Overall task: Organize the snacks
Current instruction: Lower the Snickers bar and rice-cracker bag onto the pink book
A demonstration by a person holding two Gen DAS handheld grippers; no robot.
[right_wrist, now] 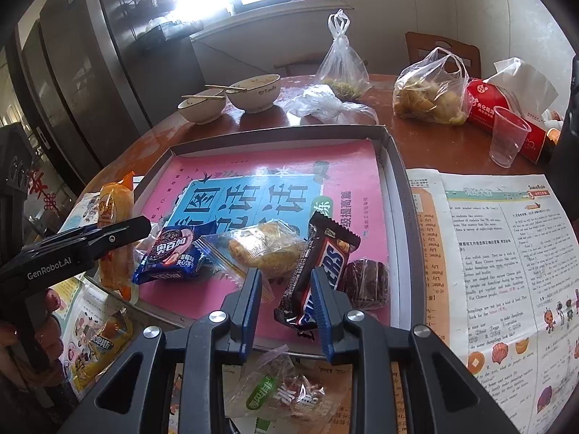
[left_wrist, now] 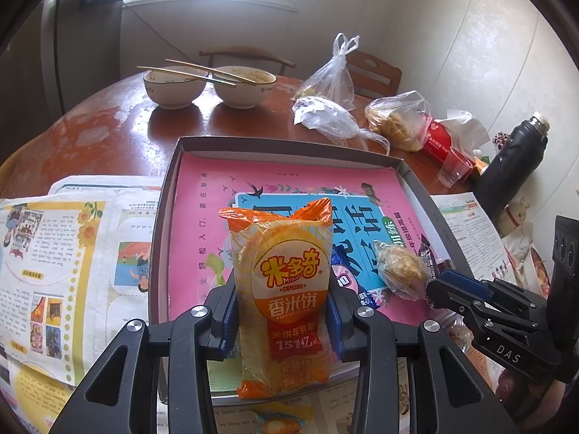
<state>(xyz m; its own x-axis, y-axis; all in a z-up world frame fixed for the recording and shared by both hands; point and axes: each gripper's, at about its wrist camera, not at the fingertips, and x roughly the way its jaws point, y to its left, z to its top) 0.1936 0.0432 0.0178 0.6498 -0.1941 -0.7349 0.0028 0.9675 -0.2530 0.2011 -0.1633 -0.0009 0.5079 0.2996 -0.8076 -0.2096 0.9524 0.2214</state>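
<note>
1. Between the blue pads of the left gripper [left_wrist: 284, 311] an orange rice cracker packet [left_wrist: 286, 271] is clamped upright, at the near edge of the tray [left_wrist: 170, 188].
2. The right gripper [right_wrist: 286, 303] is drawn in about as close as it goes, over the near side of the tray. The lower end of a Snickers bar [right_wrist: 325, 256] is seen in the narrow gap between its pads. Whether the bar is pinched cannot be told.
3. Inside the tray a pink book [left_wrist: 202, 217] is laid flat. On its near part a blue biscuit packet [right_wrist: 170, 256], a clear-wrapped pastry [right_wrist: 267, 249], the Snickers bar and a brown cake [right_wrist: 367, 282] are lined up side by side.
4. Just outside the near rim of the tray a green-labelled packet [right_wrist: 286, 394] is seen.
5. Printed pages [right_wrist: 488, 253] are spread on either side of the tray.
6. Beyond the far wall of the tray, two bowls [left_wrist: 173, 86] with chopsticks [left_wrist: 202, 70] across them and several plastic bags [left_wrist: 331, 76] are set on the round table [left_wrist: 108, 126].
7. Off the far right corner of the tray a clear cup [right_wrist: 508, 141] and a black flask [left_wrist: 514, 159] are found.
</note>
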